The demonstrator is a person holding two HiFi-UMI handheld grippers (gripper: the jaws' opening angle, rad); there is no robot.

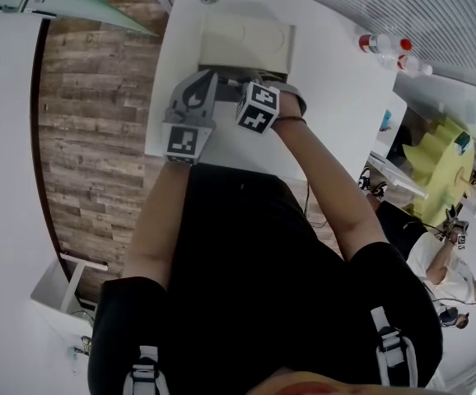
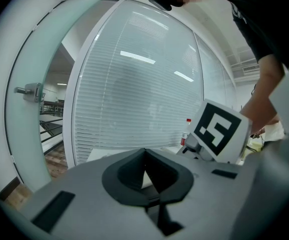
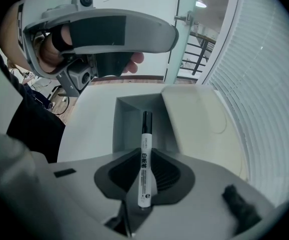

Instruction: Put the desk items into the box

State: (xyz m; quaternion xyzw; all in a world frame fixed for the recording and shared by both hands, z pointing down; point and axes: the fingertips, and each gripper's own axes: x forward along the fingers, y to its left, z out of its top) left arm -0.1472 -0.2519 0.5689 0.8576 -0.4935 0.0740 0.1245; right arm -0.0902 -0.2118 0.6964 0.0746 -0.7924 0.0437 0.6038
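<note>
Right hand-held gripper (image 3: 143, 178) on white Chinese-lettered marker (image 3: 144, 149), near open box (image 3: 125, 128).

White marker (image 3: 143, 174), black cap (image 3: 146, 117). Cream box (image 3: 199, 124). White desk (image 1: 337, 97). Brown plank floor (image 1: 90, 122). Grey left gripper (image 2: 145, 154), right gripper (image 3: 145, 151); black-and-white cubes (image 1: 258, 107).

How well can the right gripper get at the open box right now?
Probably yes. The right gripper, shut on the marker, points straight at the box's opening. The lid lies aside, and the left gripper seems clear of the path.
</note>
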